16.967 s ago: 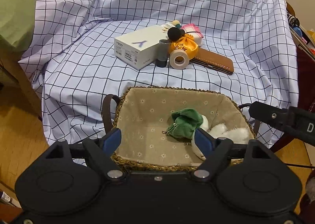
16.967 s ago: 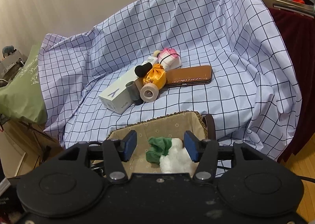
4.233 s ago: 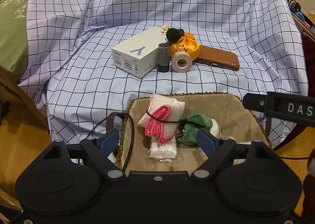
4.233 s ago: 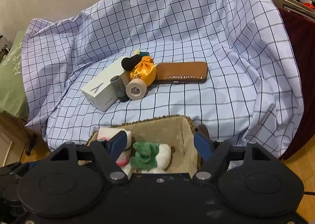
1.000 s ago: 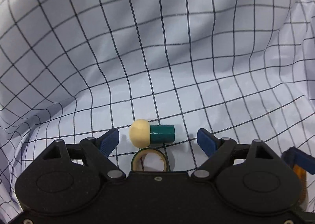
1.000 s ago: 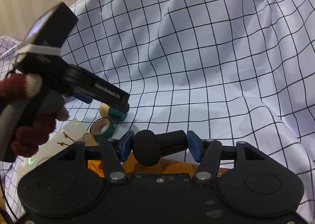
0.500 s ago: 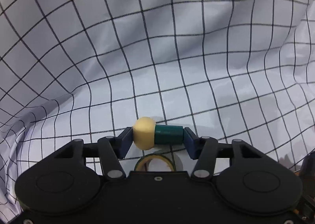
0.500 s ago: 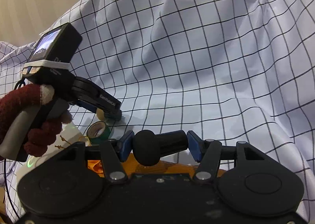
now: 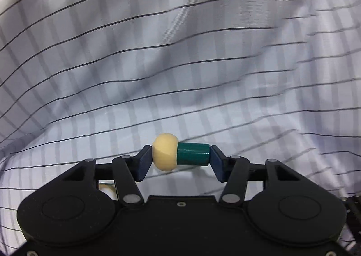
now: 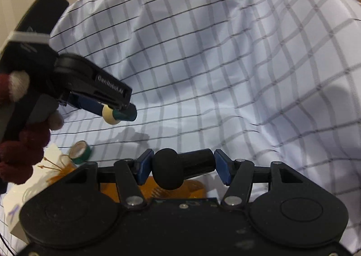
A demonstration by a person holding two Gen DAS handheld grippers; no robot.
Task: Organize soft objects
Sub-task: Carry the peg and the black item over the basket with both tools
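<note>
Left wrist view: cream-and-green mushroom toy (image 9: 180, 152) pinched end to end in left gripper (image 9: 179, 162), long axis crosswise, clear above checked cloth (image 9: 180, 53). Right gripper (image 10: 183, 169) likewise clamping black mushroom toy (image 10: 180, 167) crosswise, alongside.

wrist views, close, sharing checked cloth (image 9: 180, 53)

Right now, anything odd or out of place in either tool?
Nothing spilled or damaged. One oddity for a soft-object job: both tools hold firm-looking mushroom-shaped pieces. The left tool is shut on the cream-and-green piece, lifted clear of the checked cloth; the right tool is shut on the black piece.
</note>
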